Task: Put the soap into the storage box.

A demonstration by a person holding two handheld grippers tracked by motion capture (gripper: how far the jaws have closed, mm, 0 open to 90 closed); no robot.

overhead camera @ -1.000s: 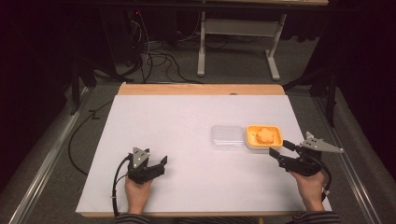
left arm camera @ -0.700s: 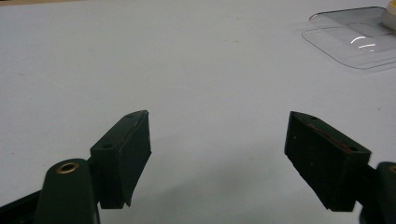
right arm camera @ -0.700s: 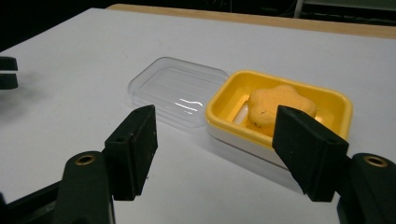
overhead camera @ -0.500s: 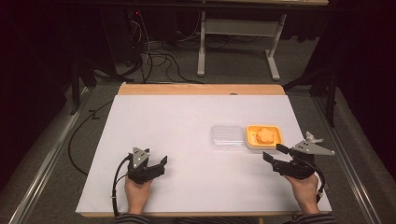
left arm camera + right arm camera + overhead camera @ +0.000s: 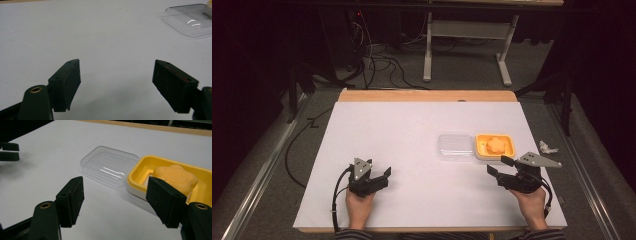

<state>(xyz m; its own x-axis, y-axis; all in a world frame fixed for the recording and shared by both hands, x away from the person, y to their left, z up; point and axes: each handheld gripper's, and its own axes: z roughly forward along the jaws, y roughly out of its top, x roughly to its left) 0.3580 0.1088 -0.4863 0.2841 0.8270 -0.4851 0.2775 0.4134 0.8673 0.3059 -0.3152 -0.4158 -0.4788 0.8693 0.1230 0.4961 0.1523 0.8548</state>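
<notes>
White table [image 5: 402, 150], wooden far edge; yellow tray [image 5: 140, 171] with orange soap [image 5: 175, 176]; clear lid [image 5: 108, 166]; black grippers.

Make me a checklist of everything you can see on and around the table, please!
Surface: white table top, wooden strip along its far edge, mostly bare.
Job's things: yellow tray holding an orange flower-shaped soap; clear lid lying flat, touching the tray's side.
Clutter: crumpled white scrap on the floor past the table's right edge.
Grippers: left gripper open, holding nothing, over bare table; right gripper open, holding nothing, just short of the tray.
Cables: black cable trailing from the left gripper; loose wires on the floor beyond the table.
Surroundings: grey carpet, white desk legs behind, dark room.
</notes>
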